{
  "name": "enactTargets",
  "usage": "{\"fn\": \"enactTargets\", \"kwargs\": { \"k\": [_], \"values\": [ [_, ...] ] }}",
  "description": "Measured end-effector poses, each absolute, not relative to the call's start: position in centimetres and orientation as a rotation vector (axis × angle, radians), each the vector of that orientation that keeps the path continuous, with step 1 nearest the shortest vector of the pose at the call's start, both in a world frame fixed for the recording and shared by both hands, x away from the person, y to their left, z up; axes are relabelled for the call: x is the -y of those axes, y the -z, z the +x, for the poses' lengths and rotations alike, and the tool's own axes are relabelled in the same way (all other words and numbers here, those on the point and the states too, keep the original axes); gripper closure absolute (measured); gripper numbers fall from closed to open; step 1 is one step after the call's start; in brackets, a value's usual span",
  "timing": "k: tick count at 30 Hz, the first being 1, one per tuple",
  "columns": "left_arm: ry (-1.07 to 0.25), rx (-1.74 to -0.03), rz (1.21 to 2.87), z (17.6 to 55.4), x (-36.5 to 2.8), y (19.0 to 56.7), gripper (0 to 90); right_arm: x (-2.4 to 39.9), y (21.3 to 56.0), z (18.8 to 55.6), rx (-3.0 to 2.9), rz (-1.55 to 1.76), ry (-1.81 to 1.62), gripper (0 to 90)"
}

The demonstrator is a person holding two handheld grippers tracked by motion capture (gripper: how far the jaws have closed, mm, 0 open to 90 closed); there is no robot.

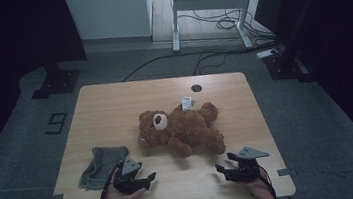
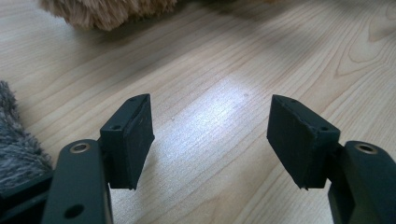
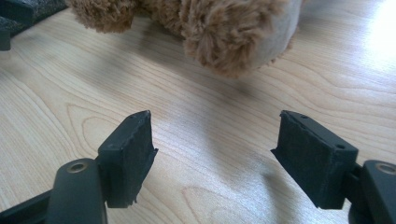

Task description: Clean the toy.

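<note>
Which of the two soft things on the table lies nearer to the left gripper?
The crumpled grey cloth, right beside the left gripper; the brown teddy bear lies farther.

Table (image 1: 115,106) w/ teddy (image 1: 182,126), cloth (image 1: 102,164)

High view dim, dark at edges; gripper views brighter, glare patch on table (image 2: 219,107), soft shadows, bg blurred.

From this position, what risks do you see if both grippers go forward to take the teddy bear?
1. The teddy bear is soft and bulky; the open left gripper and right gripper may pinch only fur and let it slip.
2. The grey cloth lies right beside the left gripper, so it could be dragged along.
3. The white tag on the bear may catch.
</note>
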State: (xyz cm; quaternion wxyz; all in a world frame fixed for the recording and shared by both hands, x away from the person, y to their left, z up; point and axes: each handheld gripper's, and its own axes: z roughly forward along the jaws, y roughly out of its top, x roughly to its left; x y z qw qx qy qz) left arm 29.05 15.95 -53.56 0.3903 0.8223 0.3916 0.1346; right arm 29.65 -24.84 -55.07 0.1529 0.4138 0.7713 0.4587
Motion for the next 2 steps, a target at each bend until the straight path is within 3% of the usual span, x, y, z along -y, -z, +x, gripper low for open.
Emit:
{"fn": "enactTargets", "kwargs": {
  "k": [2],
  "values": [
    [-0.342, -0.996, 2.092, 29.07, -15.95, 53.59, 31.2, 24.81, 55.07, 29.67, -2.213, 1.188, -1.314, 26.5]
  ]
}}
